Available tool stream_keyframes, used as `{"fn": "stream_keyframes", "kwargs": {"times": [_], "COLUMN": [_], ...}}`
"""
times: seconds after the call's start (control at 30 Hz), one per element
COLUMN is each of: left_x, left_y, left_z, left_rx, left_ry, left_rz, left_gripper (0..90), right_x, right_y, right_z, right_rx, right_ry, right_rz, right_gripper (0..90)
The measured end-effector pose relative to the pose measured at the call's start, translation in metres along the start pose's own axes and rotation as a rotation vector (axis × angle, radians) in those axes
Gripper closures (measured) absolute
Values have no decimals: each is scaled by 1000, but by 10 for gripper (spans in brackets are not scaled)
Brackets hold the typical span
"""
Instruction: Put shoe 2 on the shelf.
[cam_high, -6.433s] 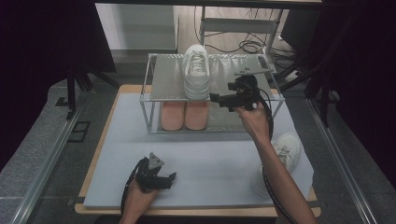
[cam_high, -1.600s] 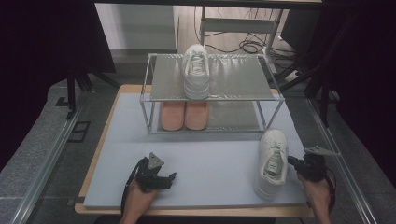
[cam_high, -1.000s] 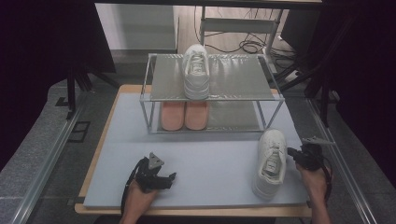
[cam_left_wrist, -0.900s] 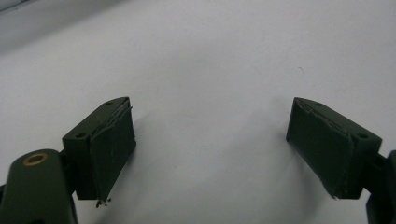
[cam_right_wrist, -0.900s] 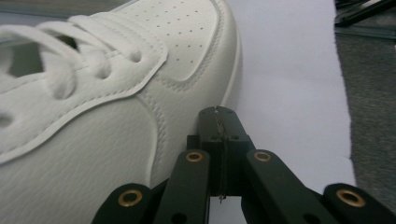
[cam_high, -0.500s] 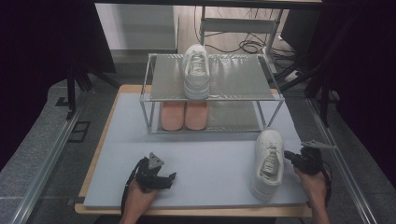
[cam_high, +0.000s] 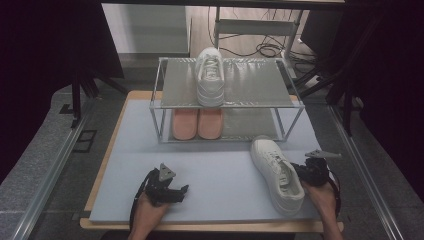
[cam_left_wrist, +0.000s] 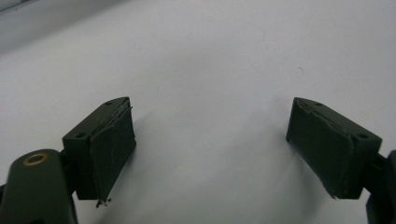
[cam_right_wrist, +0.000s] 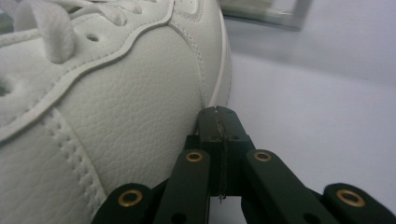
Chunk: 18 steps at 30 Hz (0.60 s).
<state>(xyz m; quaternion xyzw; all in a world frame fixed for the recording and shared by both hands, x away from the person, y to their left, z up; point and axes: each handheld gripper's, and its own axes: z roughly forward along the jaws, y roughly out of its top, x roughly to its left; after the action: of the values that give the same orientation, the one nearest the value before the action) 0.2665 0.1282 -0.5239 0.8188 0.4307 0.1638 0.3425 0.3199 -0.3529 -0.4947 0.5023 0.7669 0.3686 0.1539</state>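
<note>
My right gripper: jaws fully together, nothing between, tips against side of white sneaker. Sneaker lies on grey mat, front right, near shoe rack. My left gripper: jaws wide, empty, over bare mat.

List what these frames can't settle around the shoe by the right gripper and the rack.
- White shoe, right gripper view: heel and toe cut off by the frame edges.
- Right gripper, same view: shut fingers lie at the shoe's side; real contact unclear.
- Right gripper, high view: too small to show its fingers.
- Pink pair, high view: toes hidden under the rack's top shelf.
- Left gripper, left gripper view: its body is cut off at the bottom edge.
</note>
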Motion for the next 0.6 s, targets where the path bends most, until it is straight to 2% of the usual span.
{"fn": "stream_keyframes", "kwargs": {"times": [0.33,0.6], "left_x": [0,0], "left_y": [0,0], "left_z": [0,0], "left_rx": [0,1], "left_ry": [0,0], "left_rz": [0,0], "left_gripper": [152,152], "right_x": [14,34], "right_y": [7,18], "right_z": [11,25], "right_rx": [25,55], "right_ry": [95,154], "right_rz": [-21,-68], "right_gripper": [900,900]}}
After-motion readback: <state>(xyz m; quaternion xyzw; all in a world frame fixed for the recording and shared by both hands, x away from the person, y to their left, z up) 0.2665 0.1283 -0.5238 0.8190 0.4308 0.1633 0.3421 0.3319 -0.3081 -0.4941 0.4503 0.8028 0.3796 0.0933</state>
